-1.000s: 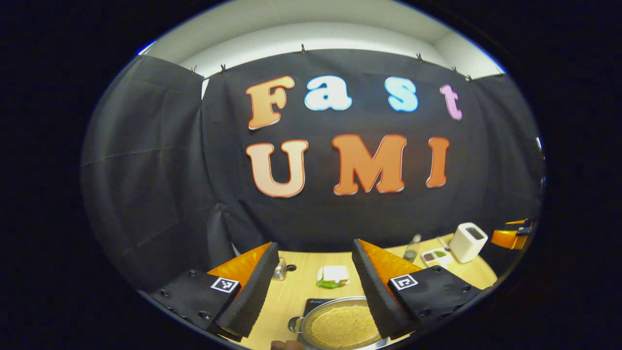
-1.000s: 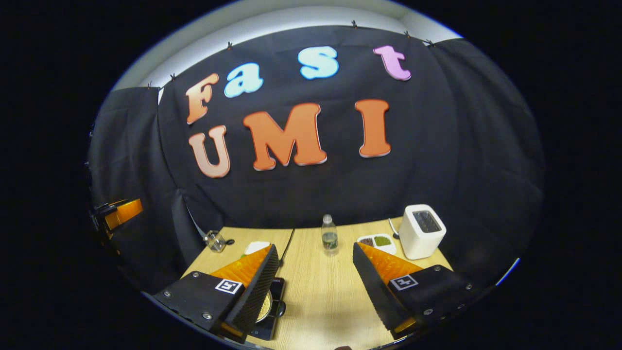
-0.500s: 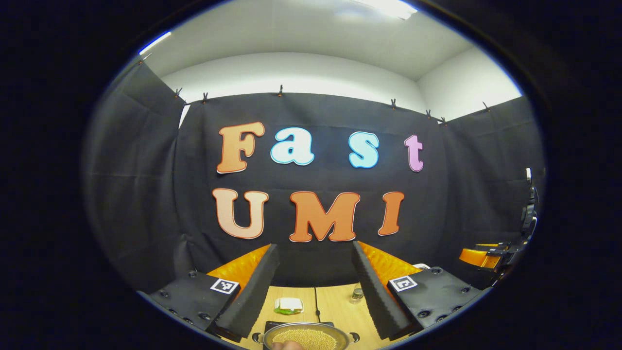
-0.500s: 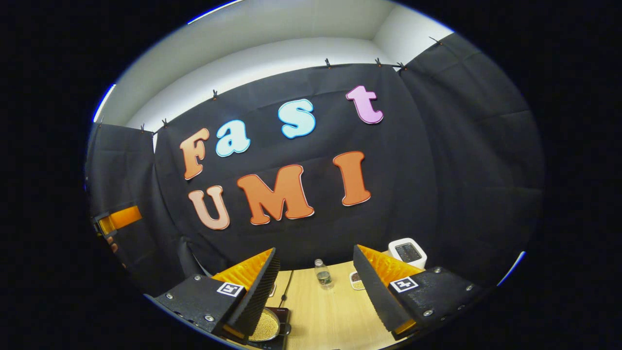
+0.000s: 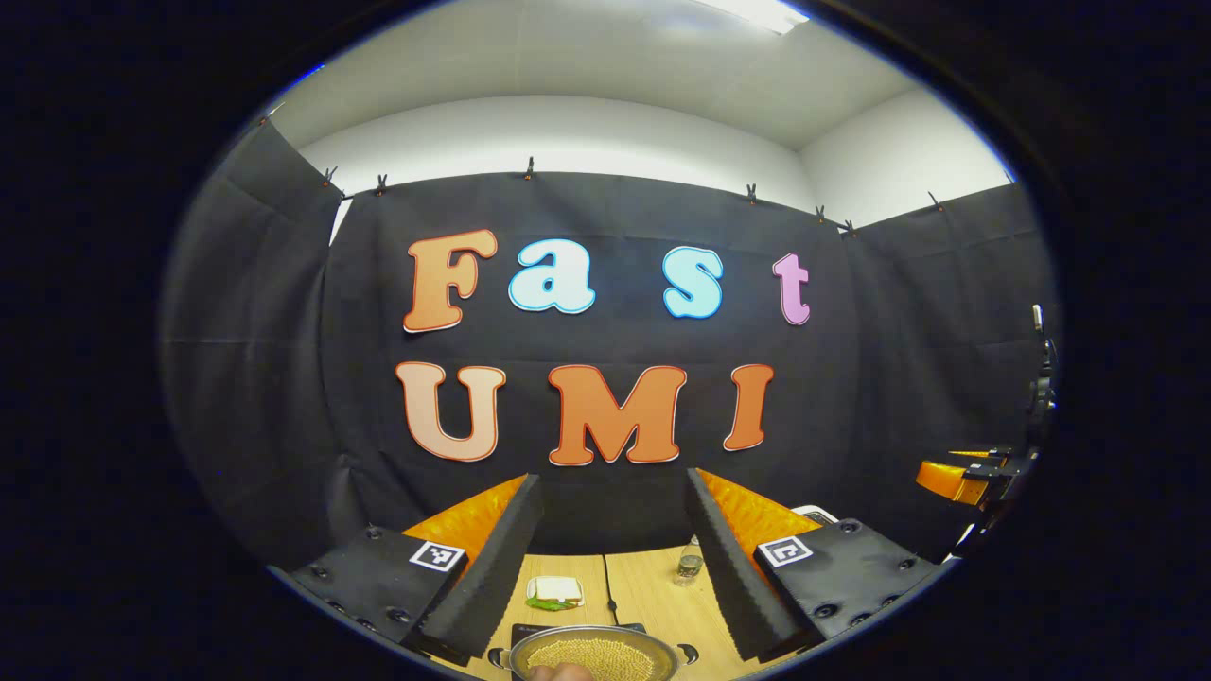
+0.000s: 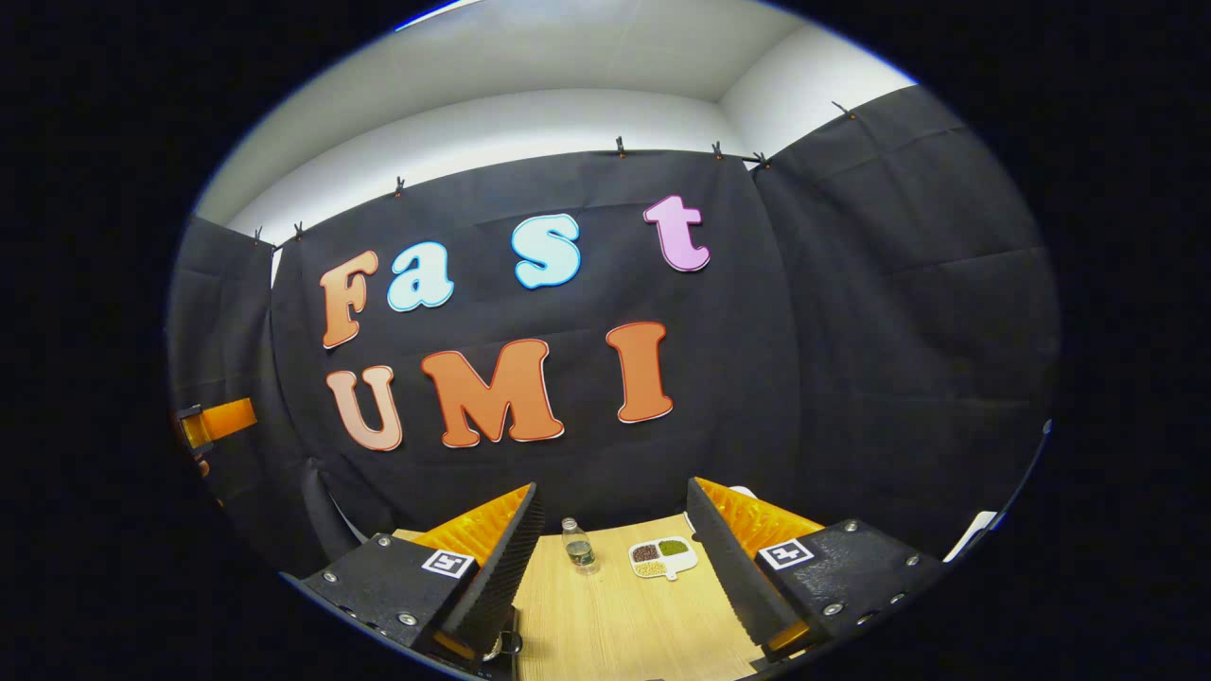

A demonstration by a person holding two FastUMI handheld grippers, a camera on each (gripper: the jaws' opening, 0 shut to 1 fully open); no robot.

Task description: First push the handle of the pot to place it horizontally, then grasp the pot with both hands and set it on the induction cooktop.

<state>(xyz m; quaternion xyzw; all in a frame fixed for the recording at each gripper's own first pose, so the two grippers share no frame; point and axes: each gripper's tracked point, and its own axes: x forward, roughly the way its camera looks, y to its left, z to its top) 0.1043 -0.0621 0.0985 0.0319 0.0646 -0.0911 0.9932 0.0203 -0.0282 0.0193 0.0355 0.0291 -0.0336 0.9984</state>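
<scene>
A steel pot (image 5: 591, 654) full of yellow grains sits on the black induction cooktop (image 5: 577, 628) at the bottom of the left gripper view, its two small side handles pointing left and right. My left gripper (image 5: 613, 487) is open above and behind the pot, holding nothing. A fingertip (image 5: 560, 672) shows at the pot's near rim. My right gripper (image 6: 613, 492) is open over the wooden table (image 6: 615, 624), also holding nothing; a pot handle (image 6: 506, 645) peeks out beside its left finger. Each gripper appears far off in the other's view: the right gripper (image 5: 956, 478), the left gripper (image 6: 216, 422).
Behind the cooktop lies a plate with a sandwich (image 5: 556, 592). A small water bottle (image 6: 577, 547) and a divided snack tray (image 6: 662, 558) stand near the table's back edge. The black cloth wall rises right behind the table.
Both grippers have lifted and tilted upward, so the table has dropped low in both views. The right gripper also swung right, away from the pot. Both stayed open.
</scene>
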